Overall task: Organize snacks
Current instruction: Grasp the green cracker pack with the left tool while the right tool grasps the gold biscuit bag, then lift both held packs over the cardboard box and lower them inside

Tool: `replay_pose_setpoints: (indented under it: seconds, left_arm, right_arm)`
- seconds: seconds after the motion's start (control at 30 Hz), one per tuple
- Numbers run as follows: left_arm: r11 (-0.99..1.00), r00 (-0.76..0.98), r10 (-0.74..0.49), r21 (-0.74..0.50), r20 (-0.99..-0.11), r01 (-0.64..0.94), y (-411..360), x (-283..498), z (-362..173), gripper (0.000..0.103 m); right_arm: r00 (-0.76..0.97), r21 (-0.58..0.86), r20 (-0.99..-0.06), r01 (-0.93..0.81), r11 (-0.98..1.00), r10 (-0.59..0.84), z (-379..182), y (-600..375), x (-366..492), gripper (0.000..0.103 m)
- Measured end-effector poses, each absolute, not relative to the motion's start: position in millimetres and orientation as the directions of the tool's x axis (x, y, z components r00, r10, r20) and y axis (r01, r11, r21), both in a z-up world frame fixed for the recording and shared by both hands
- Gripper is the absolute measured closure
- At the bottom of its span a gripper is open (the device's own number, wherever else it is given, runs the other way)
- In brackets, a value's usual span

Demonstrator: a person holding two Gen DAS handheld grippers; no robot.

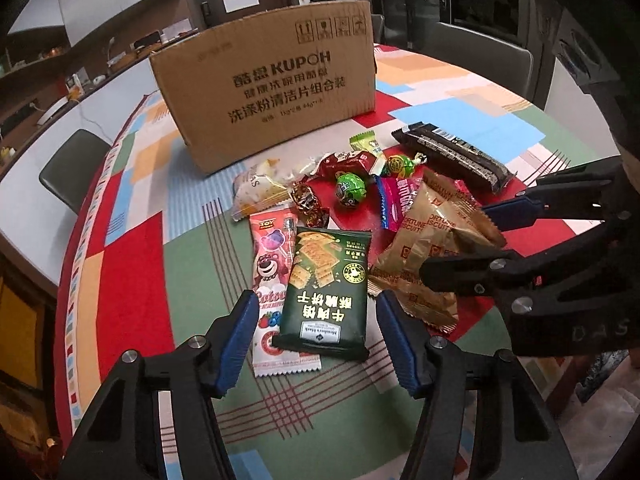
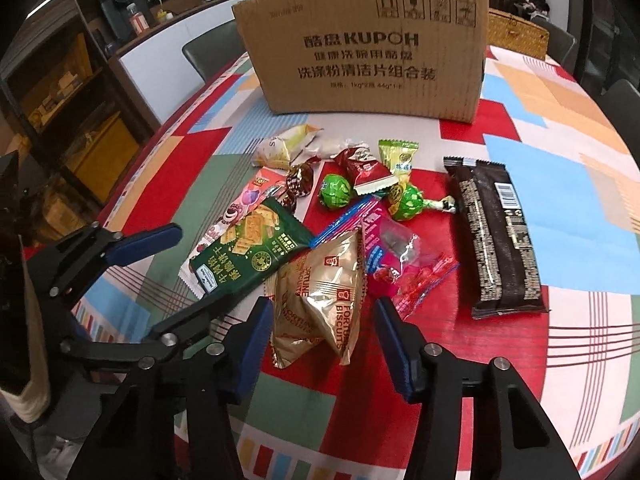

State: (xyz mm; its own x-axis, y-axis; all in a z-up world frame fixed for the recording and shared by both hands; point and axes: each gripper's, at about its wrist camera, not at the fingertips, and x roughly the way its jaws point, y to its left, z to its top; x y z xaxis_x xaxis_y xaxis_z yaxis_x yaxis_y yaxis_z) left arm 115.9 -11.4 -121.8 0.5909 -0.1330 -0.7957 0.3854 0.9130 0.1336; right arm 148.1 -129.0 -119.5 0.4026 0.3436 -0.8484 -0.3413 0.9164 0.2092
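Your left gripper [image 1: 316,342] is spread wide around the green cracker packet [image 1: 326,294]; your right gripper [image 2: 322,340] gapes around two gold fortune-biscuit packets [image 2: 320,292]. Behind these lie two green lollipops [image 2: 335,193], then one cardboard box [image 2: 368,44].

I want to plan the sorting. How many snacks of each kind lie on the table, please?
Green lollipops: 2
Gold biscuit packs: 2
Large flat packs: 3
Small wrapped sweets and packs: 6, as far as visible
Total: 13
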Motion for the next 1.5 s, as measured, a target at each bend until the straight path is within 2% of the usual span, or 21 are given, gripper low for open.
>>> replay_pose_setpoints:
  seconds: [0.43,0.53,0.67,0.93,1.5]
  left_arm:
    - [0.908,0.582,-0.109,0.157,-0.806,0.388,-23,132,-138,0.047]
    - [0.909,0.587,-0.115,0.153,-0.802,0.388,-26,134,-138,0.056]
    - [0.917,0.586,-0.129,0.129,-0.8,0.378,-25,136,-139,0.059]
    - [0.937,0.574,-0.166,0.053,-0.802,0.346,-18,135,-130,0.06]
    - [0.965,0.703,-0.134,0.071,-0.698,0.254,-4,105,-72,0.06]
  right_arm:
    - [0.363,0.248,-0.854,-0.346,0.905,0.373,-132,-122,164,0.055]
    - [0.36,0.258,-0.852,-0.34,0.904,0.379,-134,-123,166,0.057]
    - [0.364,0.263,-0.849,-0.337,0.904,0.382,-134,-128,164,0.061]
    - [0.369,0.264,-0.848,-0.328,0.907,0.38,-132,-133,160,0.065]
    - [0.487,0.22,-0.788,-0.348,0.912,0.376,-87,-142,134,0.065]
